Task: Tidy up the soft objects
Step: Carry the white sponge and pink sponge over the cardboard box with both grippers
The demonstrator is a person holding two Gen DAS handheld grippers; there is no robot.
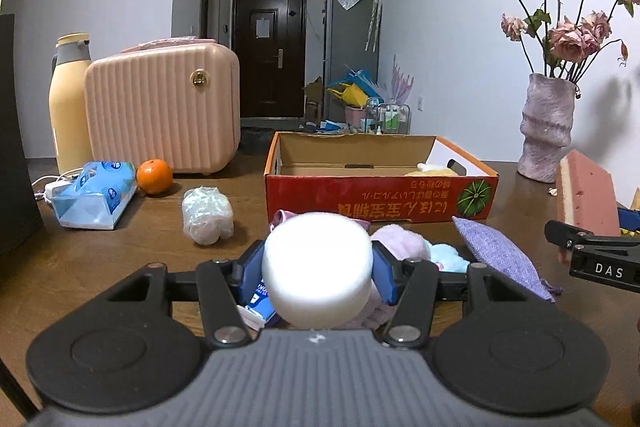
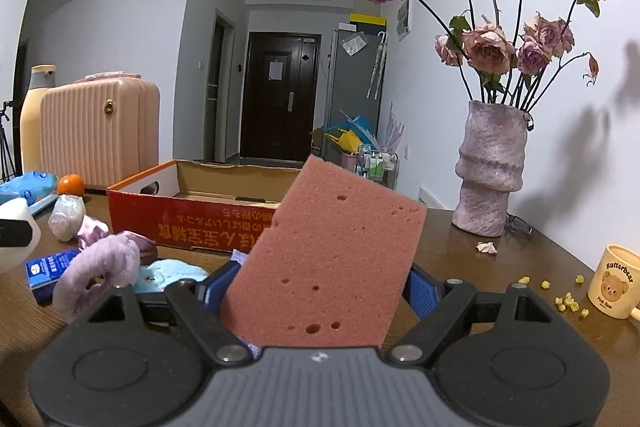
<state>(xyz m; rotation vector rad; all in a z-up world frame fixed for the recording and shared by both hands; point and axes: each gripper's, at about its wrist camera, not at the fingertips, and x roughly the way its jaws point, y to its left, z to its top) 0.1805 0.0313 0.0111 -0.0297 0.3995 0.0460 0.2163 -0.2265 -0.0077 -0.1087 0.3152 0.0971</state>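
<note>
My left gripper (image 1: 318, 269) is shut on a round white foam puff (image 1: 318, 267), held above the table in front of the red cardboard box (image 1: 380, 195). My right gripper (image 2: 320, 287) is shut on a pink sponge (image 2: 332, 259) that stands tilted between its blue pads; the same pink sponge (image 1: 586, 199) shows at the right edge of the left wrist view. On the table before the box lie a lilac plush scrunchie (image 2: 96, 271), a light blue soft toy (image 2: 172, 277) and a purple fabric pouch (image 1: 500, 253). A yellow soft item (image 1: 436, 169) lies inside the box.
A tissue pack (image 1: 94, 195), an orange (image 1: 154, 175), a plastic-wrapped bundle (image 1: 207, 215), a pink case (image 1: 164, 107) and a yellow flask (image 1: 70, 107) stand at the left. A vase of roses (image 2: 492, 167) and a cream mug (image 2: 614, 281) stand at the right. A blue packet (image 2: 50, 269) lies near the scrunchie.
</note>
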